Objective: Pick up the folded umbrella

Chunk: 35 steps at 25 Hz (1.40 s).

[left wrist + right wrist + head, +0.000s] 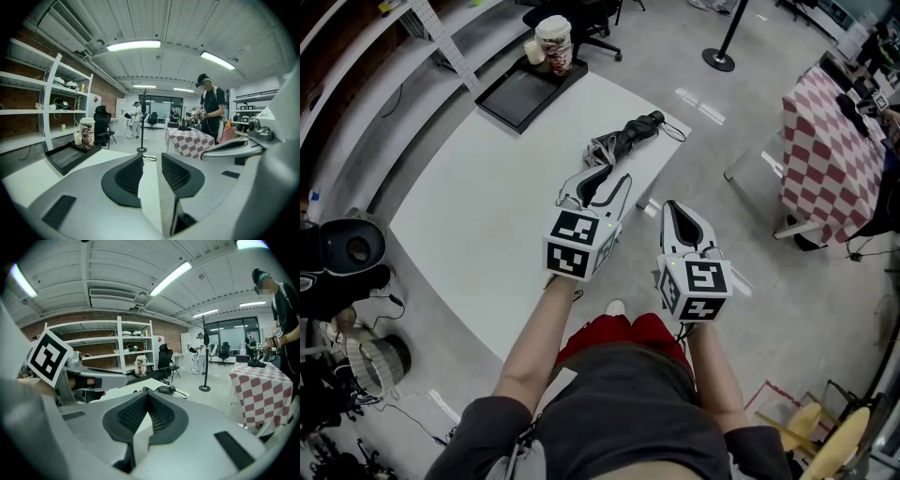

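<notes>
Black folded umbrella (626,139) is looking light and squashy, best pinched mid-bundle; near it, left gripper (607,176) is hovering spread, empty, right gripper (669,208) pressed together.

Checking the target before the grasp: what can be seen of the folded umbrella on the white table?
The folded umbrella is black and compact, fabric loosely bundled, with a stubby handle at its far end and a thin cord looping from it. It lies flat, diagonally, near the far right corner of the white table. Nothing grips it; the left gripper sits just short of its near end, jaws apart and empty.
</notes>
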Each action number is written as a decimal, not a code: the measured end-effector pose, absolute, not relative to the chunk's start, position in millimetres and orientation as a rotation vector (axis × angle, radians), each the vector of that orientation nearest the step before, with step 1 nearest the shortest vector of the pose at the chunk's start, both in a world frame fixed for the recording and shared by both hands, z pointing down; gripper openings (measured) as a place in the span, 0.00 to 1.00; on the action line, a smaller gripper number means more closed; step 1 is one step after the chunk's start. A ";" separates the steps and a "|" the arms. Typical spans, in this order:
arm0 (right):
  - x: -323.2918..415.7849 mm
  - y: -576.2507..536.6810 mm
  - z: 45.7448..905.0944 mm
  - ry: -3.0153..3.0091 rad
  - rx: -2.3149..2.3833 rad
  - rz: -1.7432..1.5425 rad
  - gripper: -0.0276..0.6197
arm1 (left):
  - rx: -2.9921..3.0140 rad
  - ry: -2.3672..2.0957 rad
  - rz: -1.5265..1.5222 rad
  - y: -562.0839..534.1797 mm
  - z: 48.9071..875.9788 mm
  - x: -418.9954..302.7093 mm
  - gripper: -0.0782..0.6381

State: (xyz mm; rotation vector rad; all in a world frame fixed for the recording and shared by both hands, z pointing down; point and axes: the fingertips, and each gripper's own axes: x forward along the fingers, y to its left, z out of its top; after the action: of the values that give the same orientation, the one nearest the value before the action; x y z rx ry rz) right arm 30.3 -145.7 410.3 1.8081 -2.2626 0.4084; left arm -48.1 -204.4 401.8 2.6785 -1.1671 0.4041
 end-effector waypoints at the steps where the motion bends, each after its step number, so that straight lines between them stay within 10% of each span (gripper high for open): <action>1: 29.6 -146.8 411.1 -2.262 1.806 0.412 0.07 | 2.676 -1.163 0.414 -206.8 403.0 -47.8 0.30; 35: 58.8 -248.1 435.5 -2.300 1.705 0.483 0.07 | 2.666 -1.052 0.969 -319.0 466.8 -1.8 0.50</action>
State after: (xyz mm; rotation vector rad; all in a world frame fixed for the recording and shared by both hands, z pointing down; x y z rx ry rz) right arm 58.8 -248.1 435.5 1.7050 -2.3001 0.4831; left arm -1.8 -319.0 466.8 2.6662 -1.0518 0.9695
